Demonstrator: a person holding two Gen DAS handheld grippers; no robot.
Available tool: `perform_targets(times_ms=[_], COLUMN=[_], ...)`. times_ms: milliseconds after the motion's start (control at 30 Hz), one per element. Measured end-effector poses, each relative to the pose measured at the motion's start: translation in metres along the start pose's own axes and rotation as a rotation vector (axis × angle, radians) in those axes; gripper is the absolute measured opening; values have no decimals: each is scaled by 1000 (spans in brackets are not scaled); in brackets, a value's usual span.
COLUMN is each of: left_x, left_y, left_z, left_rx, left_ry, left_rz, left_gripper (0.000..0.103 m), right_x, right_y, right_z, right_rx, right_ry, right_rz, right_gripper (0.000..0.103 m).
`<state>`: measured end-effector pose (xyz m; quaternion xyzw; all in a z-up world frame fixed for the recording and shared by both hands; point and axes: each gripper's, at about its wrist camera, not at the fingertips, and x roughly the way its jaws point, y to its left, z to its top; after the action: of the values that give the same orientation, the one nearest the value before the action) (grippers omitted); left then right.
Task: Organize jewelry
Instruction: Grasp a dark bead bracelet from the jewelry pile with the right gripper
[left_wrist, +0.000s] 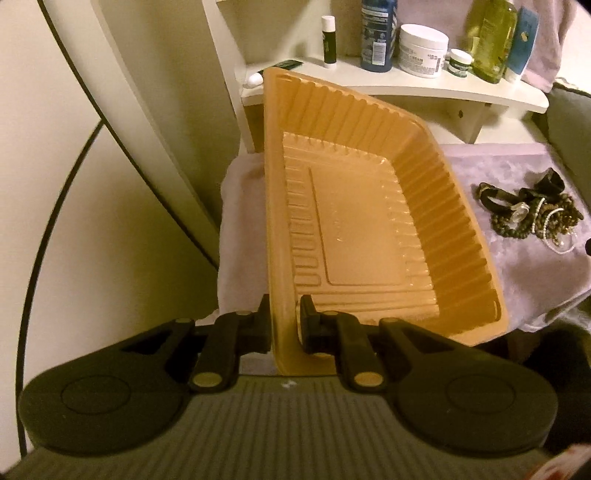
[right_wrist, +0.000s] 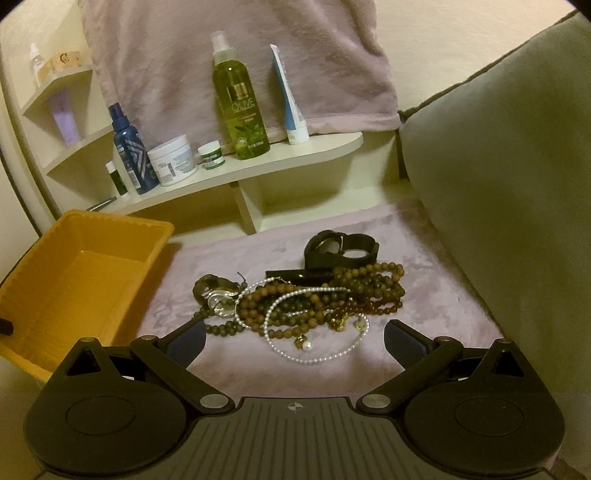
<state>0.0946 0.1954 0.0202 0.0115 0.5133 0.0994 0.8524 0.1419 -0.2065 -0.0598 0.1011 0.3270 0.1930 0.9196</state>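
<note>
My left gripper (left_wrist: 284, 325) is shut on the near rim of an orange ribbed plastic tray (left_wrist: 354, 236), which hangs tilted and empty above a pale purple cloth (left_wrist: 517, 273). The same tray (right_wrist: 74, 280) shows at the left of the right wrist view. A tangled pile of jewelry (right_wrist: 295, 306) lies on the cloth: brown and green bead strands, a white pearl string, a wristwatch and black bands. That pile (left_wrist: 532, 214) sits to the right of the tray in the left wrist view. My right gripper (right_wrist: 295, 339) stands open just short of the pile, nothing between its fingers.
A white curved shelf (right_wrist: 258, 162) behind the cloth carries a green olive bottle (right_wrist: 236, 99), a blue spray bottle (right_wrist: 129, 151), two white jars, a tube and a lip balm. A grey cushion (right_wrist: 498, 177) rises on the right. A pink towel (right_wrist: 236, 66) hangs behind the shelf.
</note>
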Motion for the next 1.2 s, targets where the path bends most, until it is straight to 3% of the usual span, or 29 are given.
perform_targets(times_ms=[133, 200, 267, 500, 633, 900, 1067, 1200], left_x=[-2, -3, -4, -5, -5, -4, -5, -5], left_y=[-4, -7, -7, -6, -6, -5, -4, -4], left_z=[0, 0, 0, 1, 0, -1, -2, -2], left_rx=[-16, -15, -22, -48, -49, -58, -62, -67], left_ry=[2, -1, -1, -9, -14, -23, -26, -31], left_rz=[25, 40, 33, 27, 25, 16, 12, 11], left_gripper=[12, 12, 12, 12, 12, 12, 12, 12], right_x=[6, 12, 18, 35, 37, 41, 59, 60], right_y=[-1, -2, -3, 2, -2, -10, -6, -3], right_z=[2, 1, 1, -1, 3, 9, 7, 5], right_rx=[-21, -28, -27, -36, -24, -247, -424, -503], right_ry=[-13, -2, 19, 43, 18, 0, 60, 57], right_rz=[-3, 0, 14, 43, -29, -152, -176, -186], right_gripper=[102, 96, 81, 59, 50, 47, 30, 9])
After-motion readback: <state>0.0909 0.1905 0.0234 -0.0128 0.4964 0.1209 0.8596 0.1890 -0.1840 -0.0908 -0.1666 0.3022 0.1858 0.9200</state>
